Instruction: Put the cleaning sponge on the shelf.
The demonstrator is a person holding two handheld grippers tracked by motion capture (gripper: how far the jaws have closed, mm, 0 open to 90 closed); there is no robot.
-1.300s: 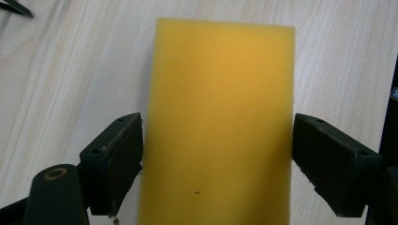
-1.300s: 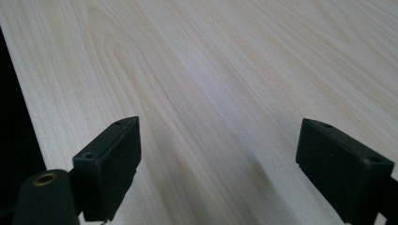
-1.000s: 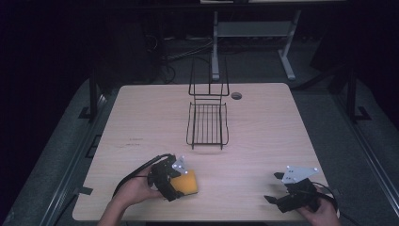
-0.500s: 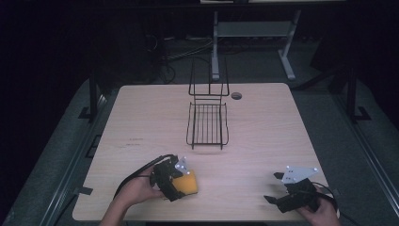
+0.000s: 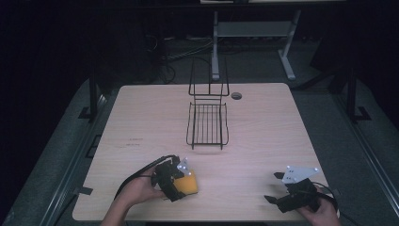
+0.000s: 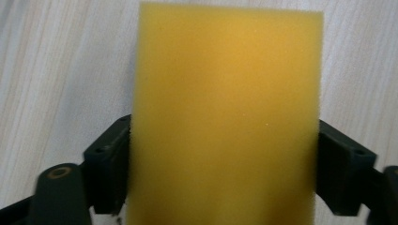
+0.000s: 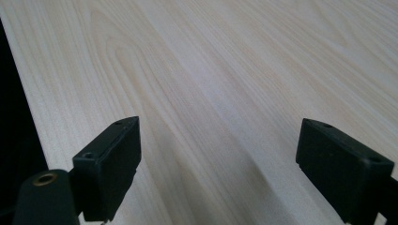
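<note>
The pale wood-grain table (image 5: 263, 141) carries a black wire dish rack (image 5: 207, 123) standing at twelve o'clock from the person's seat, well apart from both hands. The step in hand looks like the pick-up of the yellow rectangular foam sponge (image 6: 225, 117), which sits near the table's front edge at about seven o'clock. The left gripper (image 5: 181, 181) has its fingers (image 6: 109, 164) clamped on the sponge's two long sides, the foam bulging slightly between them. The right gripper (image 5: 277, 201) rests at five o'clock with its fingers (image 7: 110, 161) spread wide over bare wood, grasping nothing. The next move probably calls for lifting the sponge clear and carrying it forward toward the rack, keeping a steady squeeze since the soft foam could slip. The sponge looks plain, fine-pored, evenly yellow and dry.
</note>
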